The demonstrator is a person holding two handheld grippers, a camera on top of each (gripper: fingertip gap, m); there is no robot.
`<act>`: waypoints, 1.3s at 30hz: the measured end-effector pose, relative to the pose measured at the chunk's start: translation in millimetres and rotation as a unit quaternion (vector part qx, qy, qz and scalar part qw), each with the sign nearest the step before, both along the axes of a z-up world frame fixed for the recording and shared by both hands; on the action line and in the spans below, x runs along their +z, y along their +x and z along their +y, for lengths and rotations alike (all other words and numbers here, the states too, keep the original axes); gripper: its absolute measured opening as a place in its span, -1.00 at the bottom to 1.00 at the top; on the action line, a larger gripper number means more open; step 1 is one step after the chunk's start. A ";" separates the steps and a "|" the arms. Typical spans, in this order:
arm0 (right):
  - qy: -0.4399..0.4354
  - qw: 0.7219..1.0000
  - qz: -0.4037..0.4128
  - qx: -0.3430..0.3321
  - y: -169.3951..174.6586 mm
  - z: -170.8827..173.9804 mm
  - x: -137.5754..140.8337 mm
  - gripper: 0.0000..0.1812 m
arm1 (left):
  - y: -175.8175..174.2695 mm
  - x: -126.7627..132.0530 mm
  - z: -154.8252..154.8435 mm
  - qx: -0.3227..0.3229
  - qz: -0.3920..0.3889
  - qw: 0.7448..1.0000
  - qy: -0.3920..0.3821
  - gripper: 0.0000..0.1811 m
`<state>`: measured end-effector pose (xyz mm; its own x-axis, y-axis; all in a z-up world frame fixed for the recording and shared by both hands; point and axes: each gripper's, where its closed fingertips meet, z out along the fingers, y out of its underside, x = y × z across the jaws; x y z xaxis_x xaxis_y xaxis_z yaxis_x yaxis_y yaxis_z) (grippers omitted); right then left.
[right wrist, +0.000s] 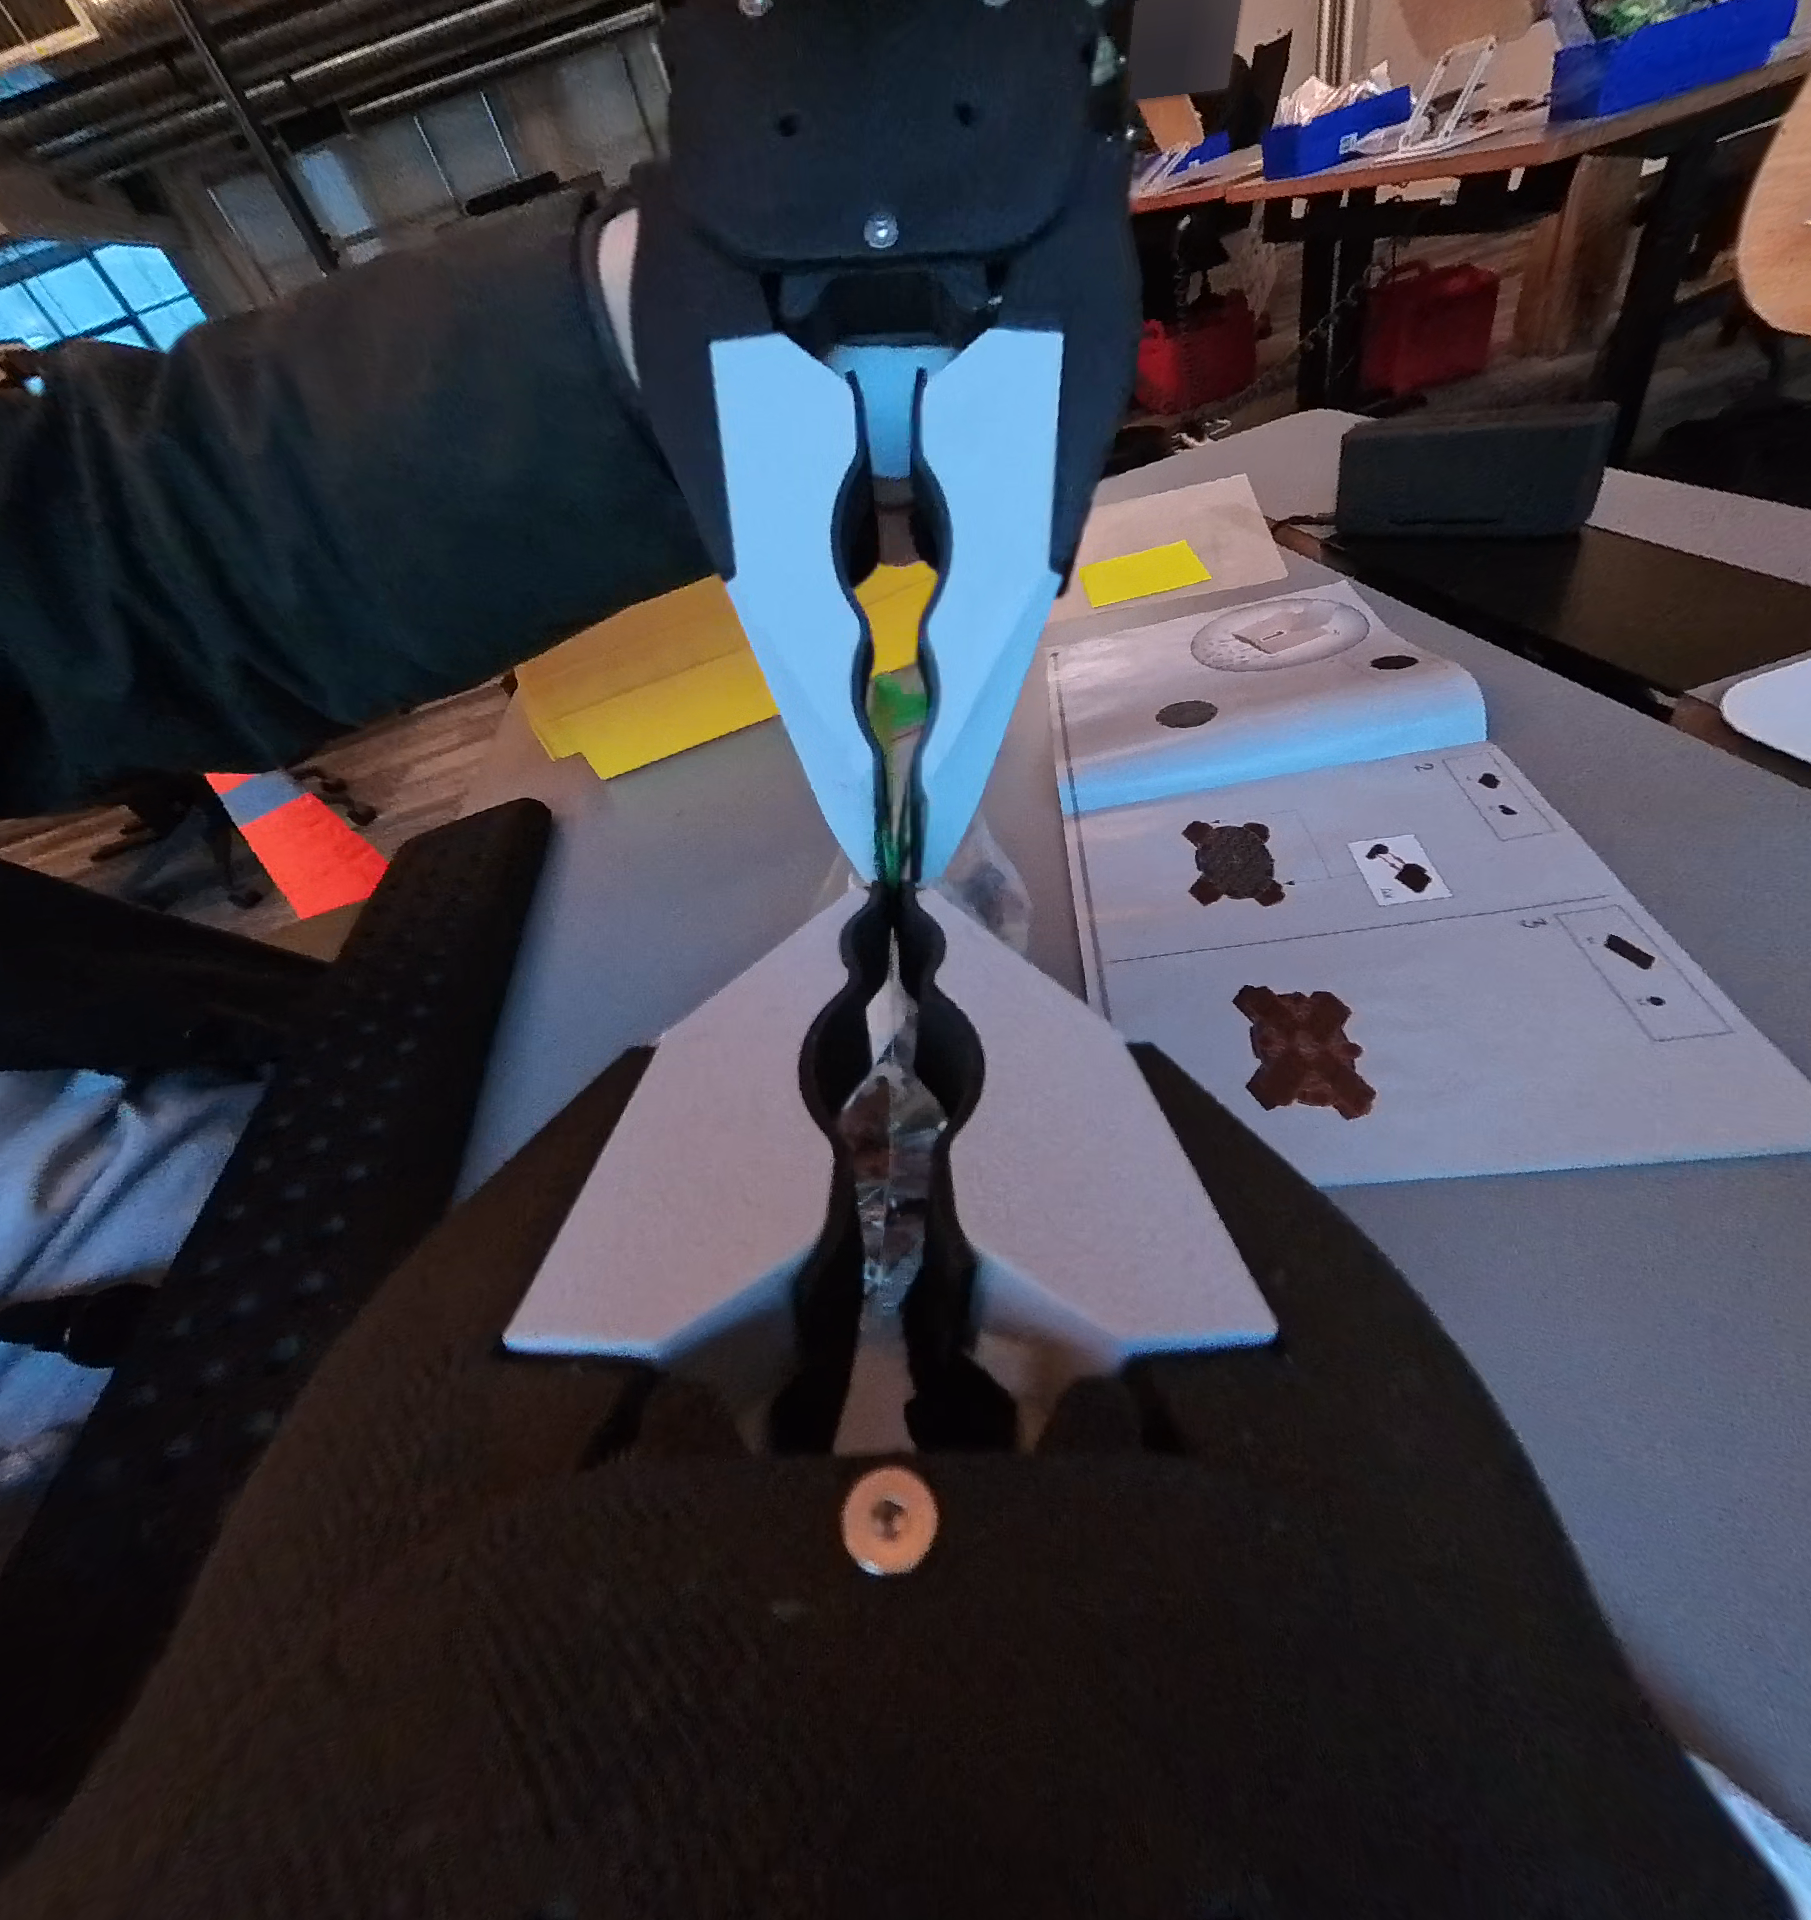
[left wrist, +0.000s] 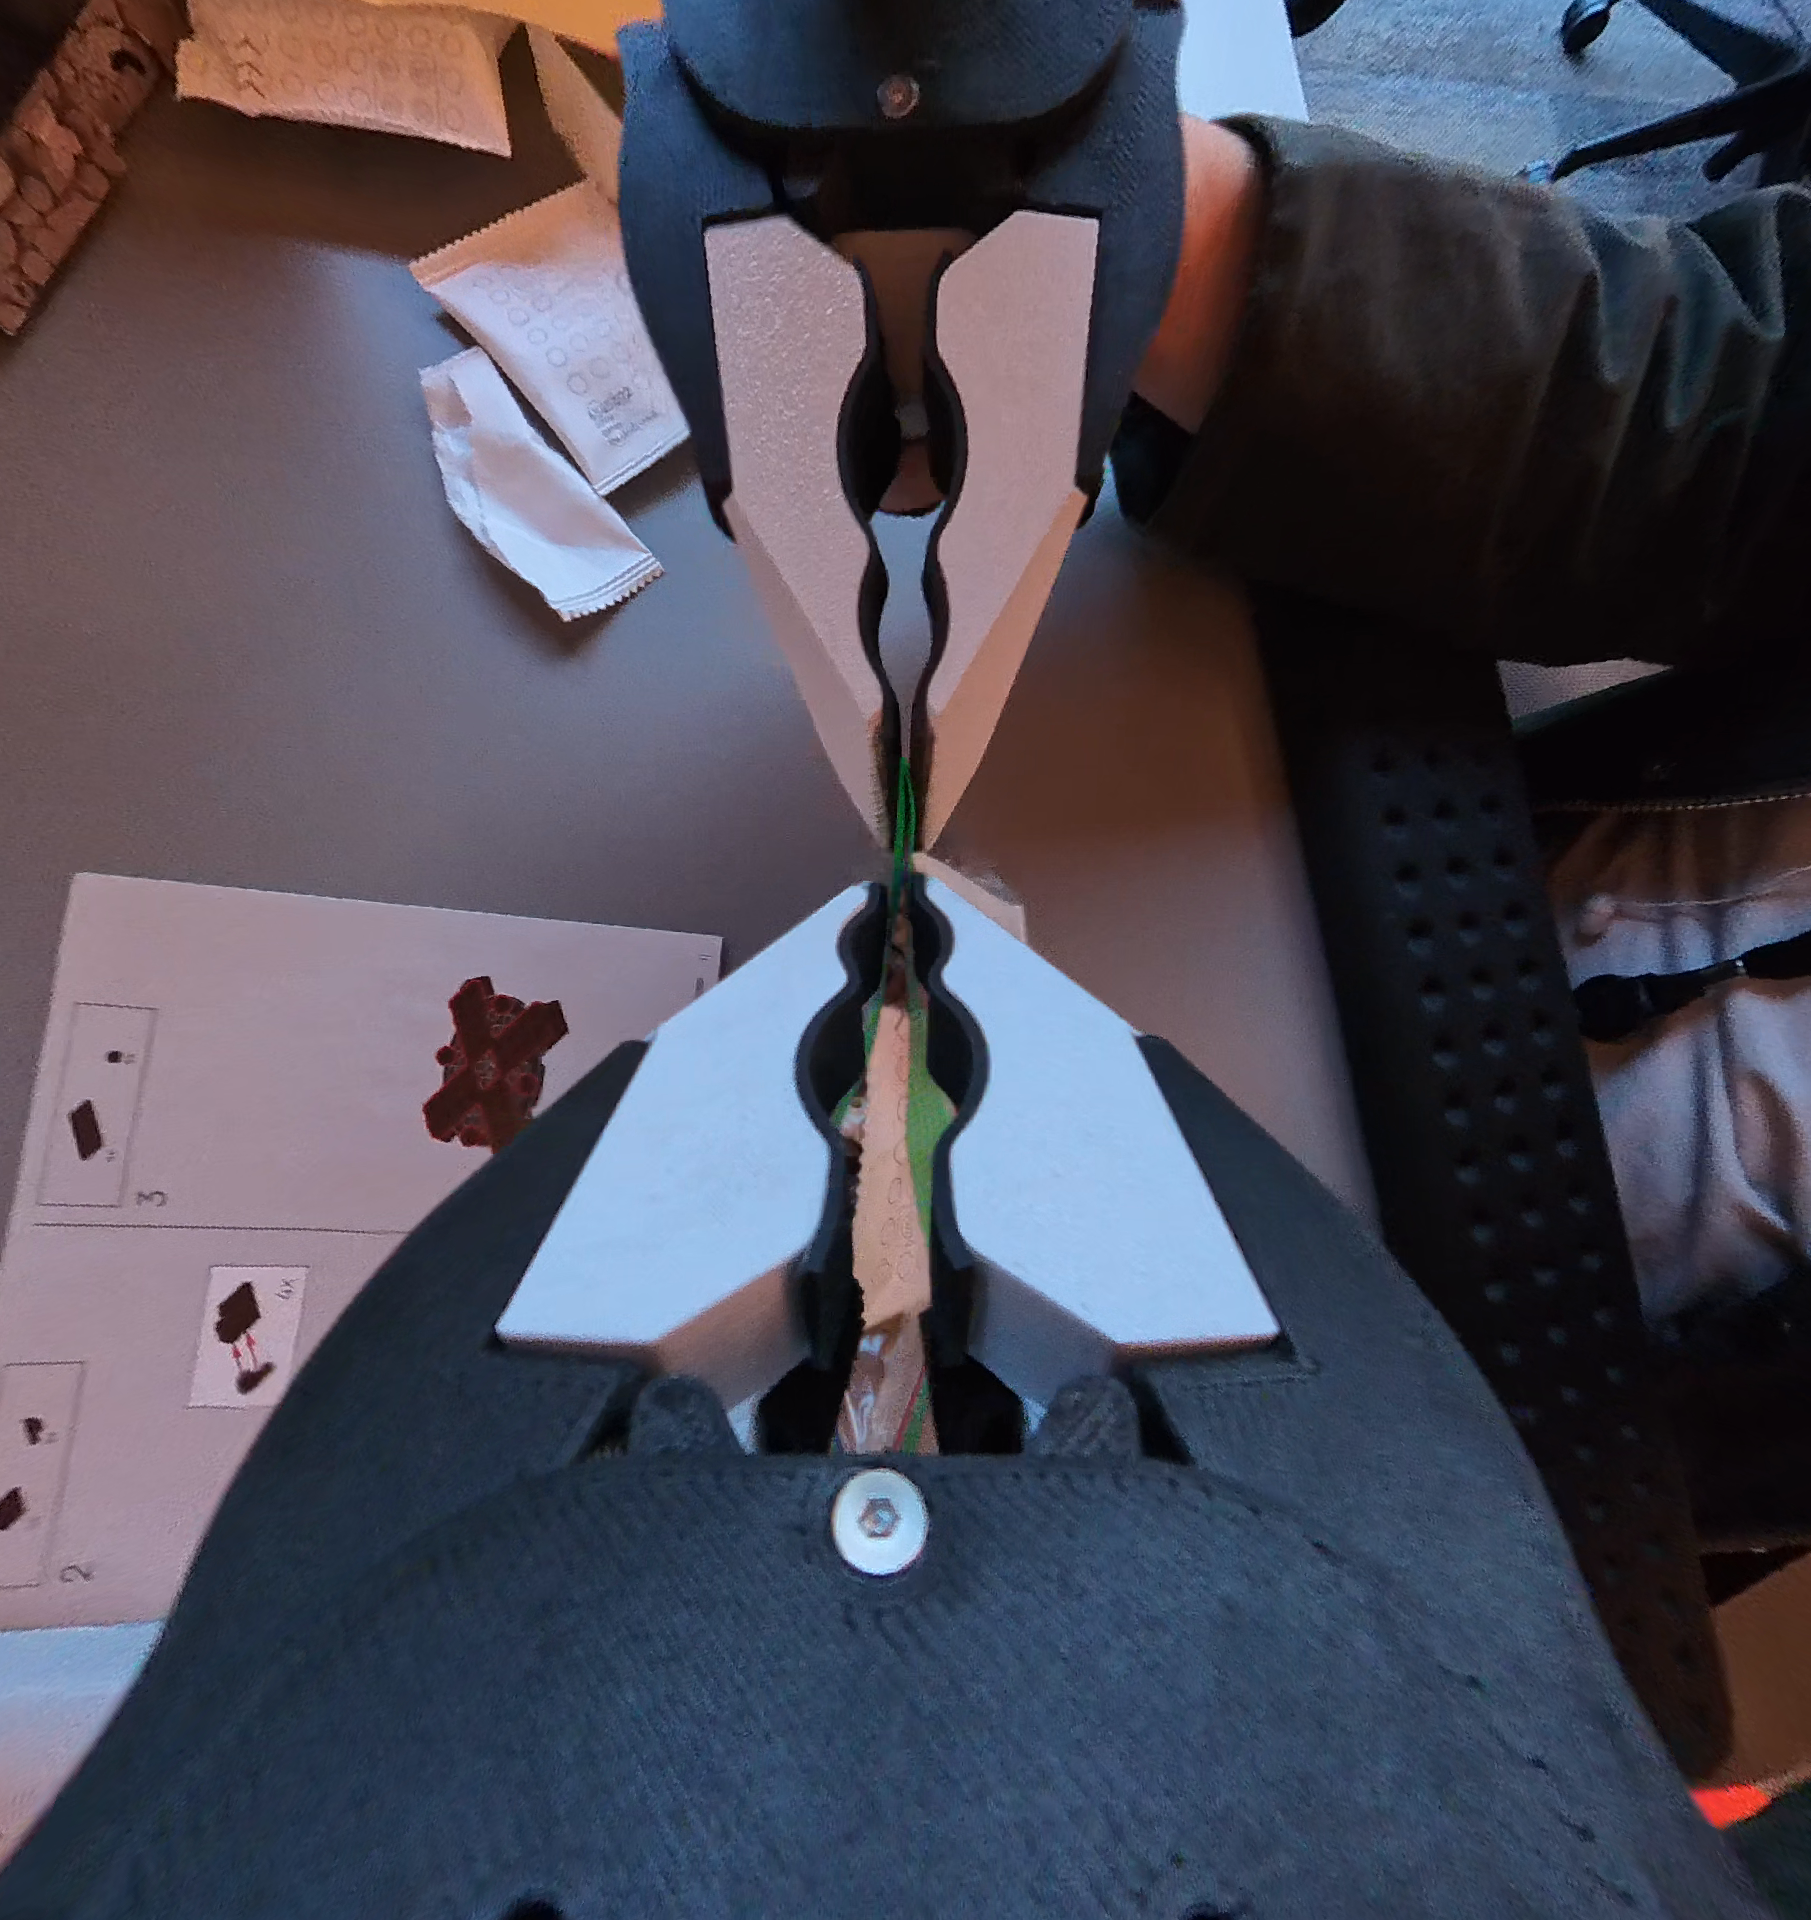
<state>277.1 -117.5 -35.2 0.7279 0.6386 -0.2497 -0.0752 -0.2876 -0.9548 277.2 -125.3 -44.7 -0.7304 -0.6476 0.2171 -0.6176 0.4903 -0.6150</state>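
My left gripper (left wrist: 893, 896) and my right gripper (left wrist: 901, 821) meet tip to tip above the grey table (left wrist: 205, 675). Both are shut on one small packet. In the left wrist view the packet (left wrist: 885, 1216) shows between my left fingers as tan paper with a green edge. A thin green strip runs on into the right gripper's tips. In the right wrist view, crinkled clear film with dark bits (right wrist: 890, 1143) sits between the fingers of my right gripper (right wrist: 893, 906). A green patch shows inside the left gripper (right wrist: 896, 862) facing it.
A printed building-instruction sheet (left wrist: 340, 1039) lies on the table, and also shows in the right wrist view (right wrist: 1400, 987). Two white paper sachets (left wrist: 558, 343) lie farther off. A black perforated chair (left wrist: 1452, 1039) and a dark sleeve (left wrist: 1503, 364) are at the right. Yellow sheets (right wrist: 652, 686) and a dark box (right wrist: 1472, 468) lie beyond. Left and right tips are no more than a few centimetres apart.
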 end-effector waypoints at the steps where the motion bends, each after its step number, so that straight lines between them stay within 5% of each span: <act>1: 0.003 1.000 -0.004 -0.002 0.5 -0.3 0.1 -1.00 | -0.3 -1.6 1.0 0.004 0.008 1.000 0.000 -0.95; 39: -0.019 1.000 0.019 -0.005 4.2 0.8 -0.2 -1.00 | 4.5 -1.9 0.0 -0.001 -0.028 0.999 0.041 -1.00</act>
